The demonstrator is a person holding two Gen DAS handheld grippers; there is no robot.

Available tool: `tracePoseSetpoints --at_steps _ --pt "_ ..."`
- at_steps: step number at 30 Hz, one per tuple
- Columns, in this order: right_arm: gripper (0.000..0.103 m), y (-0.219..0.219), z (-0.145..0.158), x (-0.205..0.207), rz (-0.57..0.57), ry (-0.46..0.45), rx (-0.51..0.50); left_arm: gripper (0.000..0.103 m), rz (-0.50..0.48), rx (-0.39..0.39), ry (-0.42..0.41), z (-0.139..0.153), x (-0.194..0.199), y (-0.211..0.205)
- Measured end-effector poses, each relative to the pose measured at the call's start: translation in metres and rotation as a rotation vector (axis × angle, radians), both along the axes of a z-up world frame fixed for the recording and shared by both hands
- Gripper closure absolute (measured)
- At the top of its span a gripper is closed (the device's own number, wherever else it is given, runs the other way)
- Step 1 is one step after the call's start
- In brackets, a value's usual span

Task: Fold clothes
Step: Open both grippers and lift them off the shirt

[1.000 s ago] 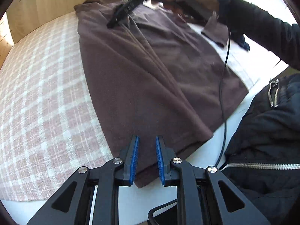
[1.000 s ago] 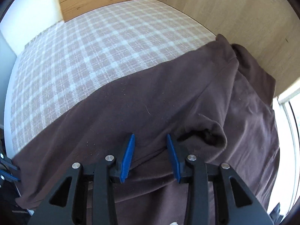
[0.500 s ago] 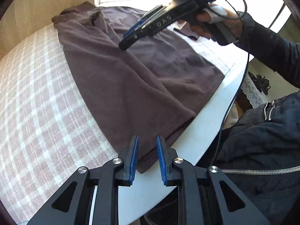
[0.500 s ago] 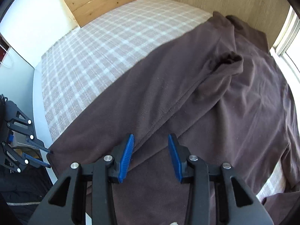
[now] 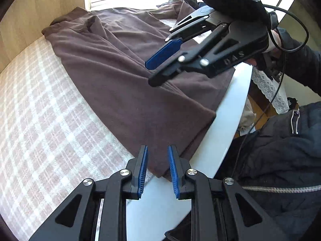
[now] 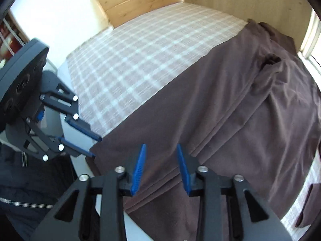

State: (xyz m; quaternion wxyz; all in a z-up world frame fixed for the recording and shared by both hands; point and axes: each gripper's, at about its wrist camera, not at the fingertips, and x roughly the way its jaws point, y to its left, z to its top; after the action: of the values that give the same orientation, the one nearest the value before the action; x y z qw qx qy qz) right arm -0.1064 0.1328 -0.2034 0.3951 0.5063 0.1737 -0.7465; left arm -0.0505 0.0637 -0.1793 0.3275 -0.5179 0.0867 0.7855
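Brown garment [image 5: 124, 76] lies spread on the checked cloth [image 5: 40, 120], from upper left to lower middle of the left wrist frame, with its corner at the white bench [image 5: 230, 120] edge. My left tool [image 5: 157, 170] stands a little open over this corner and grips nothing. My right tool [image 6: 161, 166] has just been closing. Its jaws are apart above the garment and hold nothing.

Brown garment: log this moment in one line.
brown garment: partly folded on checked cloth | left gripper: open at near corner | right gripper: jaws just closing, empty, above garment
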Motion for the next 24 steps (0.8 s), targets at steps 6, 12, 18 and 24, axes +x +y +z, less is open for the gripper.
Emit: tracePoseSetpoints --at_steps 6,12,18,24 --pt "0.098 -0.017 -0.010 -0.041 -0.100 0.053 0.050 0.083 -0.029 -0.051 0.023 -0.013 -0.030 0.022" --pt "0.103 -0.019 -0.027 -0.073 -0.120 0.028 0.122 0.082 -0.053 -0.070 -0.007 -0.033 -0.006 0.001" --pt "0.102 -0.011 -0.001 -0.043 -0.132 -0.079 -0.015 0.083 0.019 0.003 0.005 -0.015 -0.010 -0.016" --pt "0.095 -0.011 -0.021 0.031 -0.075 -0.168 -0.002 0.083 0.063 0.030 0.078 0.005 -0.035 -0.024"
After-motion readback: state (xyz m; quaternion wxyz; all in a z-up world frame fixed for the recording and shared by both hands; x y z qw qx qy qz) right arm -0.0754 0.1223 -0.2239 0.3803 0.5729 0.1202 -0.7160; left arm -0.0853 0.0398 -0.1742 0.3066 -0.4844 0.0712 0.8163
